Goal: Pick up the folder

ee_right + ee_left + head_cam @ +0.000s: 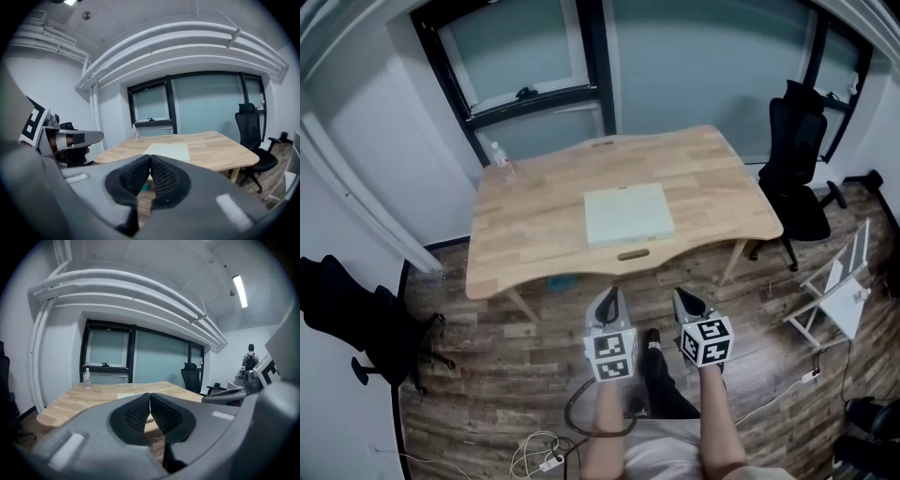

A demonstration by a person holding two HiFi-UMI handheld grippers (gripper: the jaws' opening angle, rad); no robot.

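Observation:
A pale green folder lies flat on the wooden table, near its front edge; it also shows as a light sheet in the right gripper view and as a thin strip in the left gripper view. Both grippers hang in front of the table, short of its edge, over the floor. My left gripper is shut with nothing between its pads. My right gripper is shut and empty too.
A clear water bottle stands at the table's far left corner. A black office chair is at the right of the table, another dark chair at the left. A folding white rack and cables are on the floor.

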